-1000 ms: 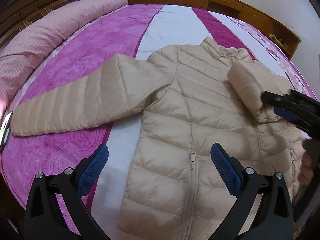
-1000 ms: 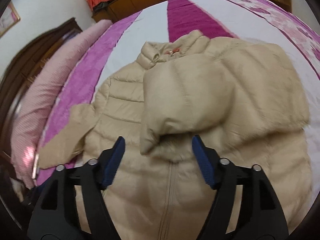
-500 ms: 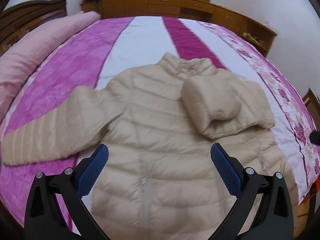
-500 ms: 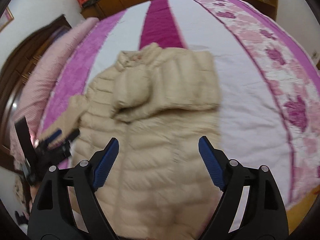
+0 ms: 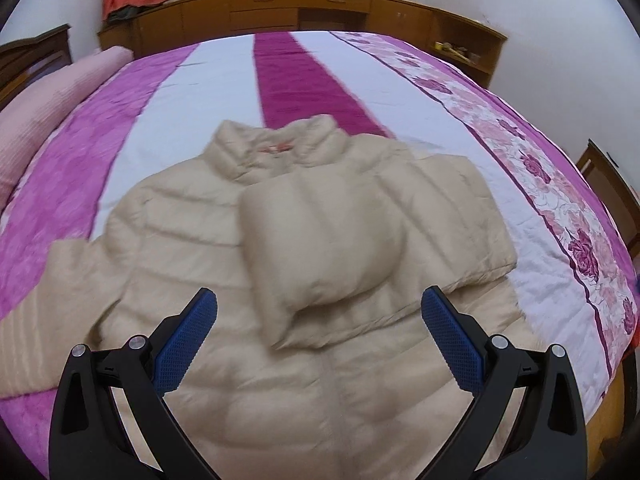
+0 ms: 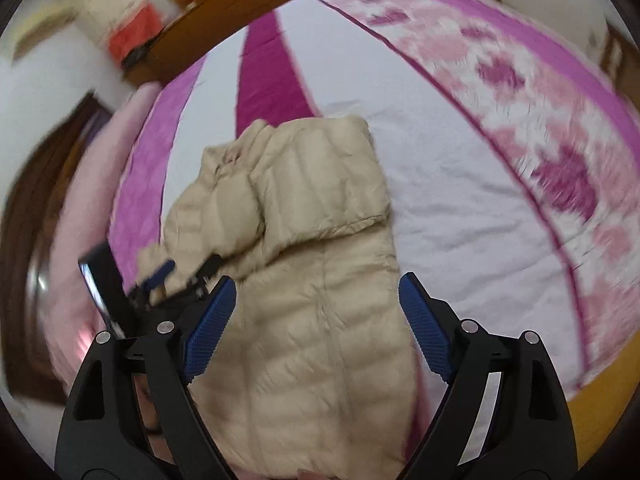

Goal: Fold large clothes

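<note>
A beige puffer jacket (image 5: pixel 192 248) lies front up on the bed, collar away from me. Its right sleeve (image 5: pixel 328 248) is folded across the chest; the left sleeve (image 5: pixel 36 320) stretches out to the left. My left gripper (image 5: pixel 318 332) is open and empty, hovering above the jacket's lower front. My right gripper (image 6: pixel 316 320) is open and empty, raised above the jacket (image 6: pixel 320 320) near its hem. The left gripper (image 6: pixel 176 276) also shows in the right wrist view, blurred, over the jacket's left side.
The bed has a pink, white and magenta striped cover (image 5: pixel 304 72) with a floral band (image 5: pixel 560 208) on the right. A long pink bolster (image 5: pixel 48 112) lies along the left. Wooden cabinets (image 5: pixel 304 12) stand behind the bed, a wooden headboard (image 5: pixel 32 56) at far left.
Both grippers have swung and drawn back from the folded right sleeve. The left wrist view has turned right to centre on the jacket; the right gripper has lifted away toward the hem.
</note>
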`<state>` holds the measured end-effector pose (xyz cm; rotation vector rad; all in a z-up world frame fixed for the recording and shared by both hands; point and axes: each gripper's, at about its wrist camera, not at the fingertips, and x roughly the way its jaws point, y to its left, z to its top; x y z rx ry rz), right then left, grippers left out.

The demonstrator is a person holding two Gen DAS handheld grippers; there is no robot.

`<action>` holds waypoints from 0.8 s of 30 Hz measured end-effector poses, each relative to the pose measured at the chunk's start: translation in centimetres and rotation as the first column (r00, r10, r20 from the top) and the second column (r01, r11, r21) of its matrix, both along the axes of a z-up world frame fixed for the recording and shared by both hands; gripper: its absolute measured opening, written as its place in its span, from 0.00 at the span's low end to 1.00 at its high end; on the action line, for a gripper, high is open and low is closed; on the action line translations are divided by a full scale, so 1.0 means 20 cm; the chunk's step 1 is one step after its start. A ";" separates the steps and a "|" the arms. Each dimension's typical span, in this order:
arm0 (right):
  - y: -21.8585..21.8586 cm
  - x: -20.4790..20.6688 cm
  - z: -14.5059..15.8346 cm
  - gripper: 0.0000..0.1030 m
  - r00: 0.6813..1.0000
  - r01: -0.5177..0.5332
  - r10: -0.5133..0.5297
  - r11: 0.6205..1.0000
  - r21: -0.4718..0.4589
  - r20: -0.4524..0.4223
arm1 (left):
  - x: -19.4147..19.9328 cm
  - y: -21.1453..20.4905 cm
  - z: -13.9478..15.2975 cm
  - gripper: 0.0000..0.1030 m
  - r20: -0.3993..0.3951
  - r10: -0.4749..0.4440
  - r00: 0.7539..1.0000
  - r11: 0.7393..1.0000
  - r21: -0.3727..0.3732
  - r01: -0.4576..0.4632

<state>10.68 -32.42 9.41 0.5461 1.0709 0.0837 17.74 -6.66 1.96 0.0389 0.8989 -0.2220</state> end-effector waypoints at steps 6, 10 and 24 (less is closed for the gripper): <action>-0.08 0.22 -0.27 0.81 0.994 0.107 -0.107 0.994 0.020 -0.019 | 0.12 -0.17 -0.06 0.95 0.003 -0.026 1.000 0.999 0.039 0.026; -0.09 0.34 -0.42 0.81 0.992 0.119 -0.118 0.993 0.013 -0.033 | 0.21 -0.27 -0.13 0.92 0.027 -0.030 0.999 0.991 0.132 0.026; -0.11 0.55 -0.68 0.73 0.992 0.120 -0.122 0.991 -0.061 -0.040 | 0.28 0.21 0.13 0.16 0.091 0.015 0.996 0.998 -0.068 -0.009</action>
